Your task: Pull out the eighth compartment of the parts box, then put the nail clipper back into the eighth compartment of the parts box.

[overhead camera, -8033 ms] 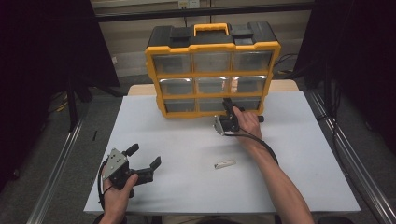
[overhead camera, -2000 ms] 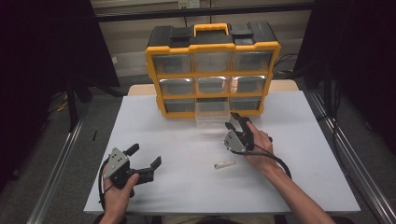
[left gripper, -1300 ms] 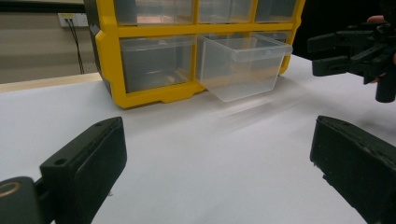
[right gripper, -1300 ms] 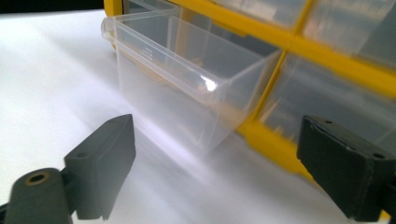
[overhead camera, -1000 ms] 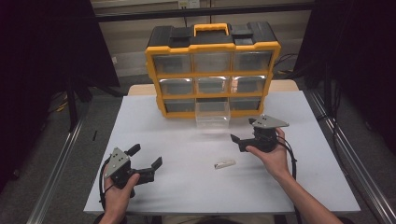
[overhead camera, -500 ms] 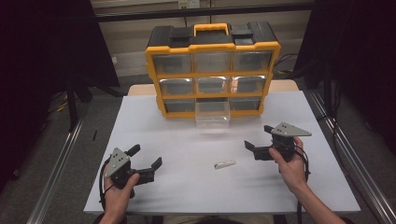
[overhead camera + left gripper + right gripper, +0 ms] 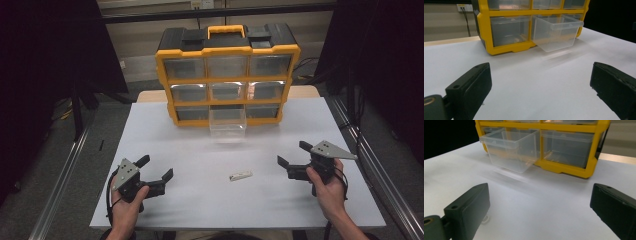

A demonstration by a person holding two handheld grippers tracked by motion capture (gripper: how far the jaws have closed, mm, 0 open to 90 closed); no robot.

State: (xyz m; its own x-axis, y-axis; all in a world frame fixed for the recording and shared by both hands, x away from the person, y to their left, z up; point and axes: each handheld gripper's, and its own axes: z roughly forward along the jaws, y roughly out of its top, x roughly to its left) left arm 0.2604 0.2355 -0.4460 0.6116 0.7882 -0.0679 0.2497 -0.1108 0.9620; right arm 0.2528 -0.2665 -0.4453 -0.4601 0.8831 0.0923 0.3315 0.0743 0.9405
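we hold both grippers apart. the white part lies mid-desk near the front edge, long axis crosswise, nearer the right gripper than the left gripper; drawer open.

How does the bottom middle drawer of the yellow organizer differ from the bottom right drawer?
The bottom middle drawer is pulled out over the white table; the bottom right drawer sits pushed in, flush with the yellow organizer. The middle one shows its open top and side walls; the right one shows only its front. Both are clear plastic.
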